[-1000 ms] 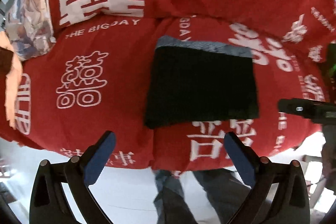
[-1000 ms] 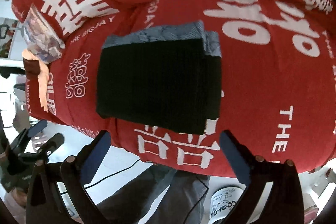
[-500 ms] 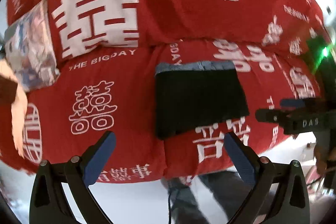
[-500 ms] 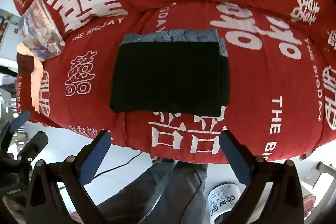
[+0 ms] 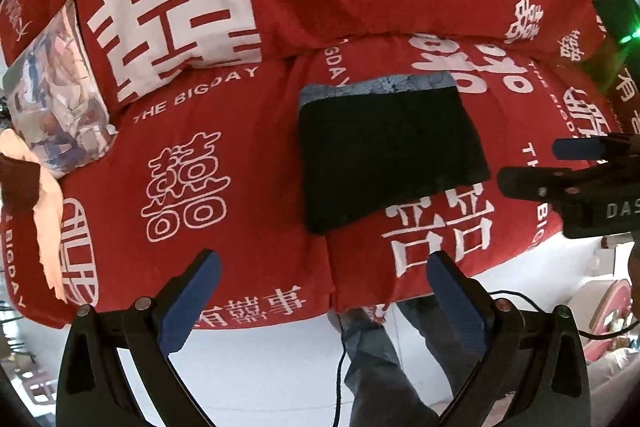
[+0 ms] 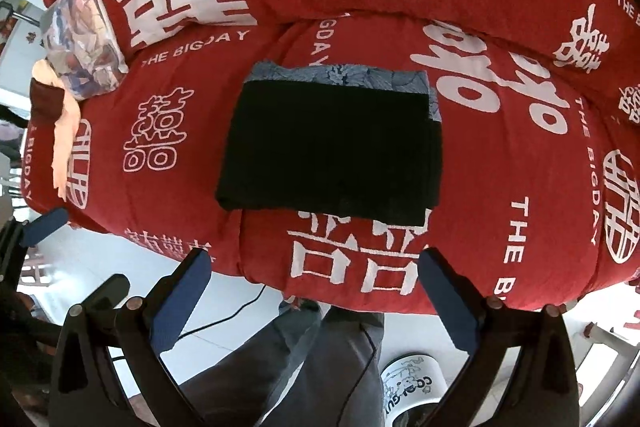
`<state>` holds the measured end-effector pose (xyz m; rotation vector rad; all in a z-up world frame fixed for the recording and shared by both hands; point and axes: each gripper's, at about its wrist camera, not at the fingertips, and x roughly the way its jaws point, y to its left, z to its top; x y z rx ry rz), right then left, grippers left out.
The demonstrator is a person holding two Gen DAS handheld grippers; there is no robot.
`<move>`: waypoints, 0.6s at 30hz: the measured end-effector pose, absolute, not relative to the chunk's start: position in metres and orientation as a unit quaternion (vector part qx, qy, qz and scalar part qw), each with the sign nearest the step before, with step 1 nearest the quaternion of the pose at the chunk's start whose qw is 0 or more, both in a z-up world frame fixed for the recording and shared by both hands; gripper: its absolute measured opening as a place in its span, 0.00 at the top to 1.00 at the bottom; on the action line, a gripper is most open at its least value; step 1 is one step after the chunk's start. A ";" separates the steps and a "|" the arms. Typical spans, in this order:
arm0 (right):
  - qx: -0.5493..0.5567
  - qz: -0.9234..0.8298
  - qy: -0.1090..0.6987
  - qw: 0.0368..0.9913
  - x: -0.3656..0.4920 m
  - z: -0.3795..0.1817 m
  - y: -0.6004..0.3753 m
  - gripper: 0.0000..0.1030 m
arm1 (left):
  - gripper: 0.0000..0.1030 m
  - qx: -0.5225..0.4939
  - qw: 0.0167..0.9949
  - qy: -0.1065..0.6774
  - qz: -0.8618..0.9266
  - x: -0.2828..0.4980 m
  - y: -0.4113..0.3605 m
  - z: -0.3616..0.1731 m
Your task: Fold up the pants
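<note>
Both grippers, left gripper (image 5: 322, 289) and right gripper (image 6: 316, 289), gape wide, empty, hanging off the sofa (image 6: 520, 187) edge; pants (image 6: 332, 147) lie folded flat mid-seat, soft, light, floppy; best pinched at a stacked edge or corner

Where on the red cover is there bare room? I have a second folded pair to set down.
Bare cover lies left of the folded pants, up to the printed pillow and peach cloth, and right of them toward the edge. The front strip is narrow. Both grippers, left and right, hang open off the edge.
</note>
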<state>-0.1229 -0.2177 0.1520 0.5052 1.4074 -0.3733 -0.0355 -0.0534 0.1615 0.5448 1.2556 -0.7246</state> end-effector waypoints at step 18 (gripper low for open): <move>0.253 -0.184 0.644 0.698 -0.139 0.127 -0.235 0.00 | 0.00 0.244 0.700 0.609 -0.283 -0.029 -0.057 0.126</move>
